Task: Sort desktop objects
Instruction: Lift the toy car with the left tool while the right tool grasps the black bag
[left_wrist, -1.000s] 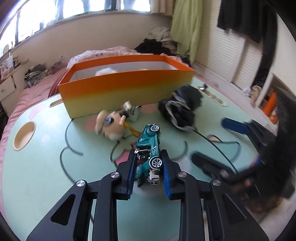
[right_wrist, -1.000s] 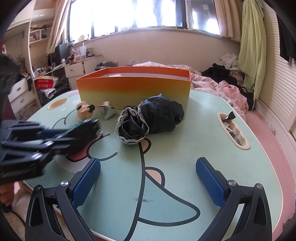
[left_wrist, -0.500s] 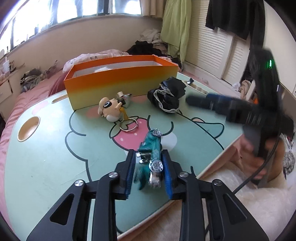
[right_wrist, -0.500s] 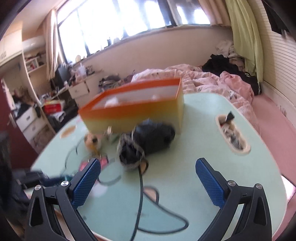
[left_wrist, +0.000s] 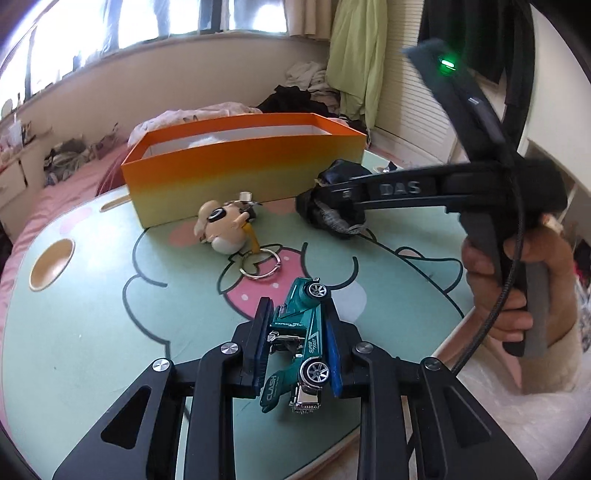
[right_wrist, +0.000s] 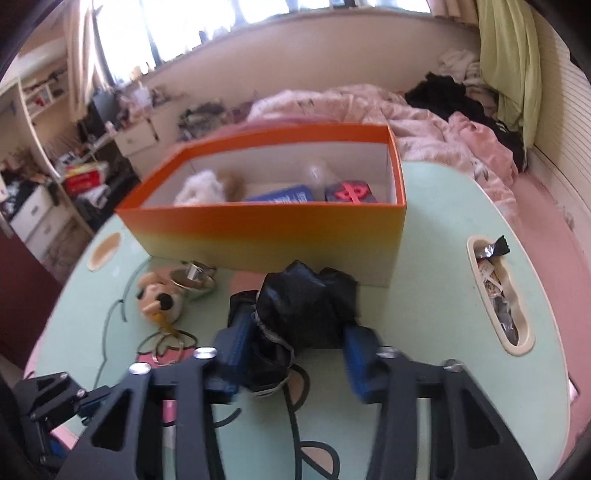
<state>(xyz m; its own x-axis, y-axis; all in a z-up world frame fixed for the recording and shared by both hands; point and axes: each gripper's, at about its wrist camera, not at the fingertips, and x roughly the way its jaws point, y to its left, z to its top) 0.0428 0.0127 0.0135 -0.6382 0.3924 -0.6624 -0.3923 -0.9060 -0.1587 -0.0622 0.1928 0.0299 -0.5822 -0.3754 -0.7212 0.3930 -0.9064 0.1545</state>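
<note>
A: Why does the left claw carry the green toy car tilted like that?

B: Its two pads press on the car's sides, so it grips it, and the car hangs above the near edge of the desk. I think it is held there ready to go into the orange box, which stands at the far side with its top open.

A: And the right claw?

B: It reaches over the black cloth bundle, just in front of the box. Its jaws are closing with the bundle between them. The left pad seems to be touching the cloth already, but the picture is blurred, so I cannot say that both pads press on it.

A: Why the box?

B: It already holds some things: something white and fluffy, a blue flat item, a dark thing with a red pattern. So it is probably where the sorted objects go.

A: What remains on the desk?

B: A small cartoon figure keychain, lying left of the bundle and near the box, with its ring toward the near side.
</note>
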